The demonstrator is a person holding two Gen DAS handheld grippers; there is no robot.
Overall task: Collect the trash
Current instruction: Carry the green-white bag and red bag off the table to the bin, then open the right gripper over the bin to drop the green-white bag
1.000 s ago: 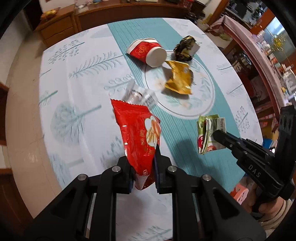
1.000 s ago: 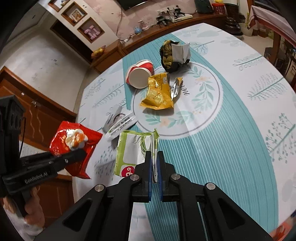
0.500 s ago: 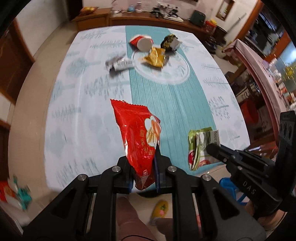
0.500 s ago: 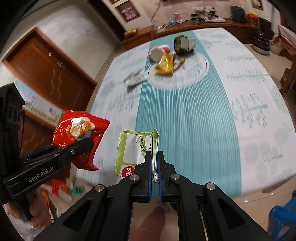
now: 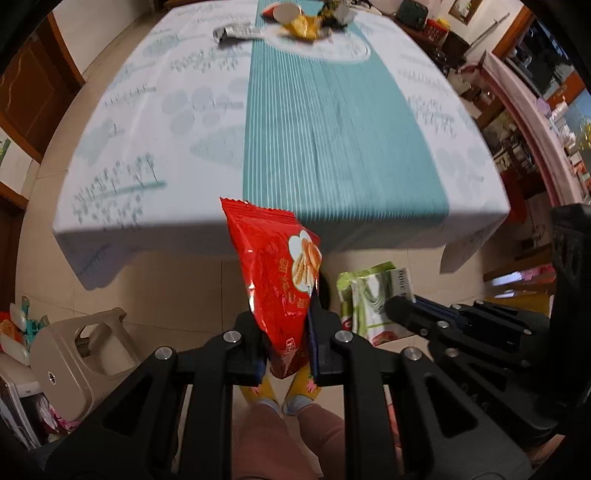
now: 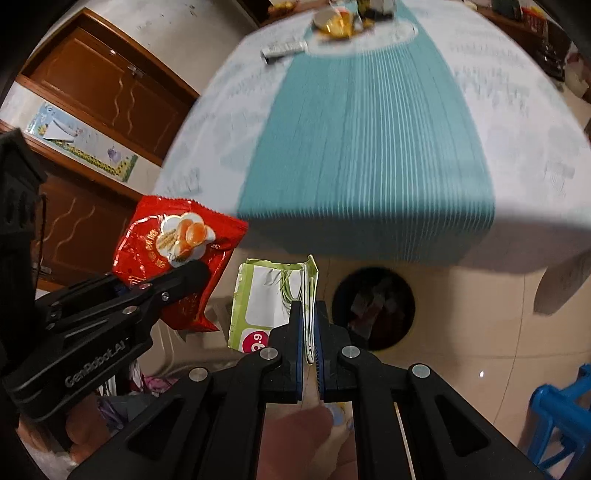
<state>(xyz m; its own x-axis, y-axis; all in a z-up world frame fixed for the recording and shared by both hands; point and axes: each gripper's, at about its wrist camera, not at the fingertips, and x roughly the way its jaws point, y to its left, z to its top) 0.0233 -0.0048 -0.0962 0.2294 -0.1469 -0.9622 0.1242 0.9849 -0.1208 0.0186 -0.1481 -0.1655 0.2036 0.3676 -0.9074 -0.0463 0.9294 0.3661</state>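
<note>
My left gripper (image 5: 284, 343) pinches a red bag (image 5: 277, 280); my right gripper (image 6: 309, 354) pinches a green pack (image 6: 266, 306), both off the table (image 6: 369, 129), near the bin (image 6: 373, 308). Neither is dropped yet; several wrappers (image 5: 303, 26) remain on the table's far end.

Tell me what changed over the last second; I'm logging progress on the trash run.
Both tools drew back from the table and now hang past its near edge, over the floor, with a dark bin ahead of the right tool. Nothing was taken or released: the left tool still clamps the red bag, the right the green pack. The cup and wrappers stayed at the table's far end.
</note>
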